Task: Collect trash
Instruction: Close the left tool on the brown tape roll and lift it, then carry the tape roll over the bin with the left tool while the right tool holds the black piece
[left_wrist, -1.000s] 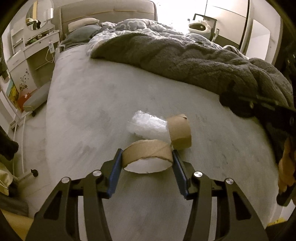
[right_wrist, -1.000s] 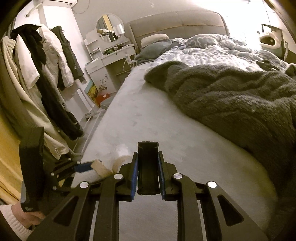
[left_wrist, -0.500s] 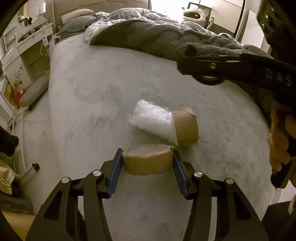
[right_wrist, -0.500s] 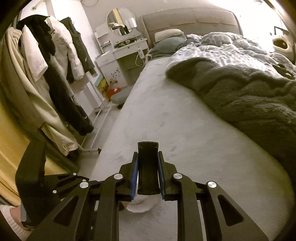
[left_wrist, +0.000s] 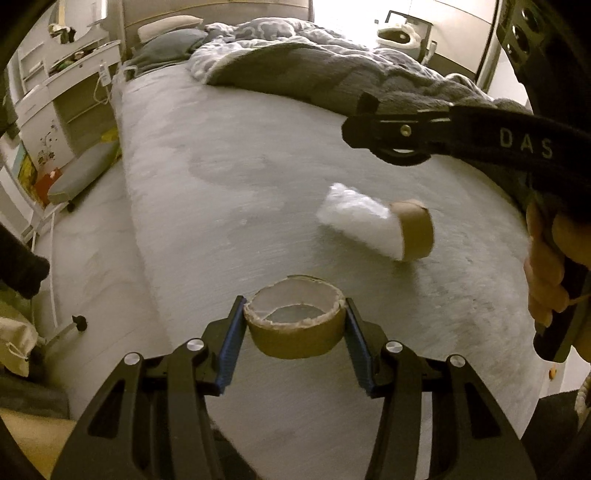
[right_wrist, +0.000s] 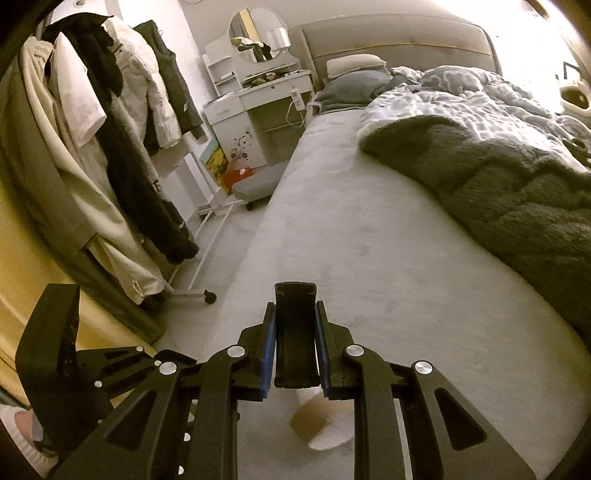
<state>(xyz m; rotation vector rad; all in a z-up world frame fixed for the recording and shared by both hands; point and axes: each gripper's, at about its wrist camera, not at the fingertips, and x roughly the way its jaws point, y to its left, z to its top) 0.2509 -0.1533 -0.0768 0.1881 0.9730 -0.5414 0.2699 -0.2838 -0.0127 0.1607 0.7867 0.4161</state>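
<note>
Grey bed (left_wrist: 229, 192) fills most of both views, with a dark fuzzy blanket (left_wrist: 317, 77) bunched up toward 1 o'clock.

Left gripper (left_wrist: 293, 321) has its jaws pinching a brown cardboard ring (left_wrist: 295, 325), one blue pad on each side. The ring's open hole faces up, tipped a bit toward the camera, so its short middle line runs almost straight up and down. It sits low in the left wrist view, at about 6 o'clock.

Right gripper (right_wrist: 295, 332) has its jaws pressed together on a flat black piece (right_wrist: 295, 332). That piece is long and thin and points away along the jaws, toward 12 o'clock.

Up at 2 o'clock from the held ring, apart from it, a second cardboard ring (left_wrist: 415, 229) lies on the bed. It is tipped on its side with its hole facing sideways. A crumpled white plastic wrap (left_wrist: 358, 218) touches it and stretches toward 10 o'clock.

Beside the bed at 10 o'clock stands a white dresser (right_wrist: 255, 107), and coats hang on a rack (right_wrist: 122, 122).
</note>
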